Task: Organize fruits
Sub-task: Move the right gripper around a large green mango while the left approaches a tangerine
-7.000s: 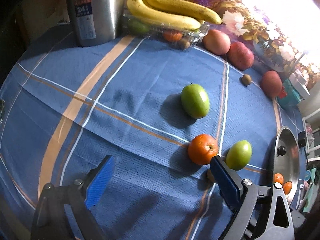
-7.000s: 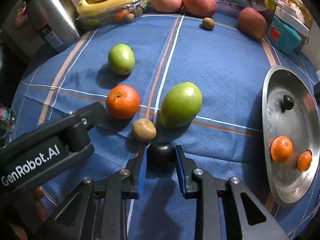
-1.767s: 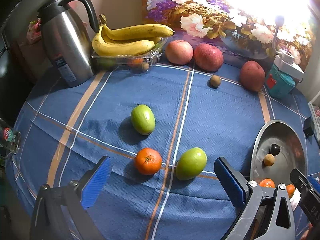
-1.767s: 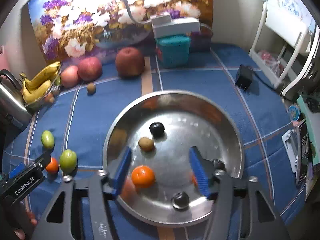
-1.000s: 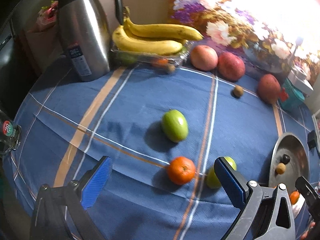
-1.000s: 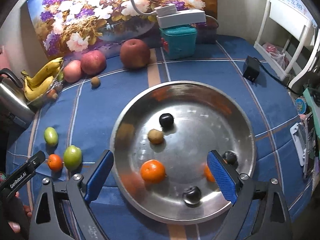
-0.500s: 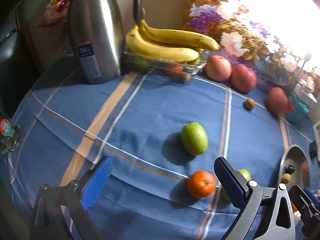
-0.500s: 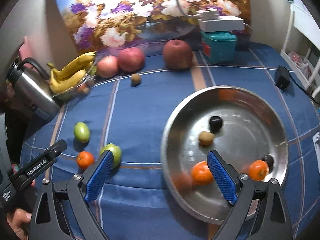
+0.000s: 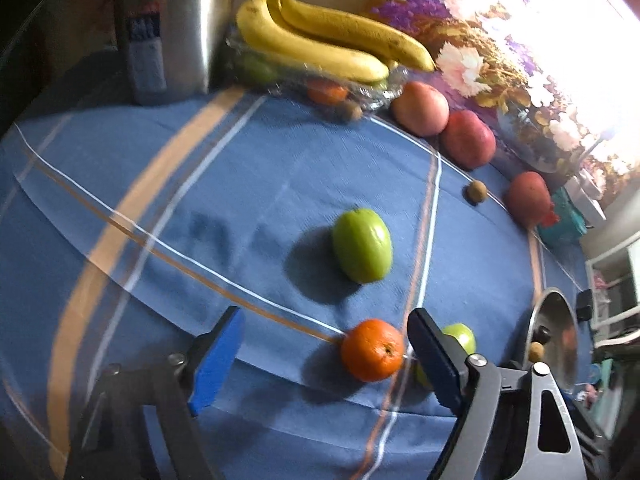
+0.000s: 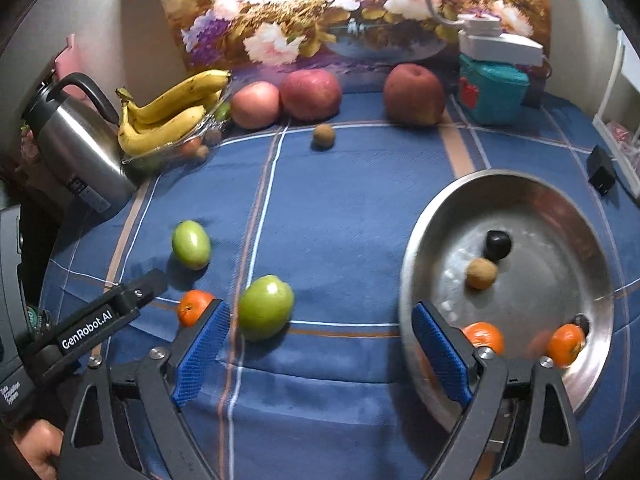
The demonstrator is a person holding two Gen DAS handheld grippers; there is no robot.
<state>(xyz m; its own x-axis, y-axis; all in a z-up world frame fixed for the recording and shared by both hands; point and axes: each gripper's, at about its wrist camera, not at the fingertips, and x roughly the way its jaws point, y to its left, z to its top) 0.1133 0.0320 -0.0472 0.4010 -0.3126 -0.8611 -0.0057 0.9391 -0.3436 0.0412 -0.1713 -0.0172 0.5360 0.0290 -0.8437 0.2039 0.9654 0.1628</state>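
Much of your left-wrist view is smeared by motion, and the steel kettle [image 9: 172, 28] at 11 o'clock is cut off at the top edge. Your left gripper [image 9: 326, 354] has its blue-padded jaws closing with nothing pressed between them; the orange tangerine [image 9: 372, 350] sits just inside the right-hand pad, whether touching it you cannot tell. A second green fruit [image 9: 460, 340] is mostly hidden behind that pad. The smooth, egg-shaped green fruit [image 9: 362, 245] lies well clear at 12 o'clock.

Your right gripper [image 10: 320, 344] is also closing on empty air, over bare cloth. The larger green fruit [image 10: 265, 307] rests just past its left pad at 10 o'clock. The round steel dish [image 10: 500, 192] sits at 2 o'clock, its near rim hidden by the right finger. Inside it lie a black fruit [image 10: 498, 245], a matte brown one [image 10: 482, 274] and two glossy tangerines [image 10: 484, 336], one half covered by the finger.

Everything stands on a woven blue tablecloth [image 10: 352, 184] with tan and white stripes. At the back edge are bananas [image 10: 172, 116] on a clear plastic tray, three reddish apples [image 10: 310, 94], a small brown fruit [image 10: 323, 136] and a teal box [image 10: 492, 90], before a flower painting [image 10: 320, 12] with glare.
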